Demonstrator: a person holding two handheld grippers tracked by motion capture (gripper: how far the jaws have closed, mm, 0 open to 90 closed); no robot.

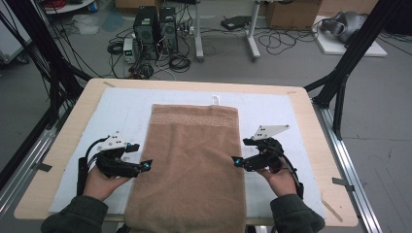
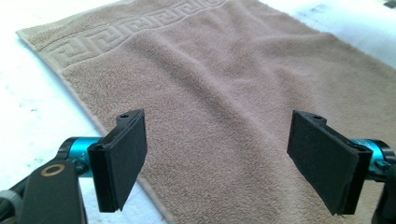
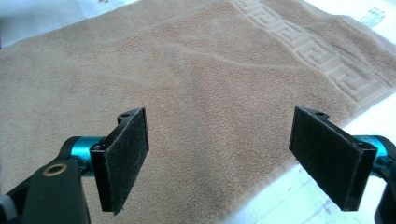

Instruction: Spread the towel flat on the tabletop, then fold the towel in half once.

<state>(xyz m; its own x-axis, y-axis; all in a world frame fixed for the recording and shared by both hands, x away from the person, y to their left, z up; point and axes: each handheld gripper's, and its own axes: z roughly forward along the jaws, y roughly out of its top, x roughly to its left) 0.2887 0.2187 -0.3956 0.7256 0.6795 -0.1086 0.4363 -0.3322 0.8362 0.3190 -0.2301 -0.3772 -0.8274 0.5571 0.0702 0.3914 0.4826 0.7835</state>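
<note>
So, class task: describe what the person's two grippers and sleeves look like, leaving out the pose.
Both the left gripper and the right gripper are black, each topped by a grey three-cornered plate, with turquoise fittings and square black felt-like pads. Black cables trail back along the hands. The sleeves are dark olive green.

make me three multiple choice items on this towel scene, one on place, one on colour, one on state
1. Where is the towel's patterned band?
A. far end
B. near end
C. left edge

2. What colour is the towel?
A. blue
B. tan
C. green

3. How do the left tongs and right tongs stand?
A. both shut on the towel
B. one open, one shut
C. both open, holding nothing

Answers: 1 A, the key-pattern band lies at the end away from the person. 2 B, tan in every view. 3 C, each gripper view shows a wide gap between the jaws above the towel.
</note>
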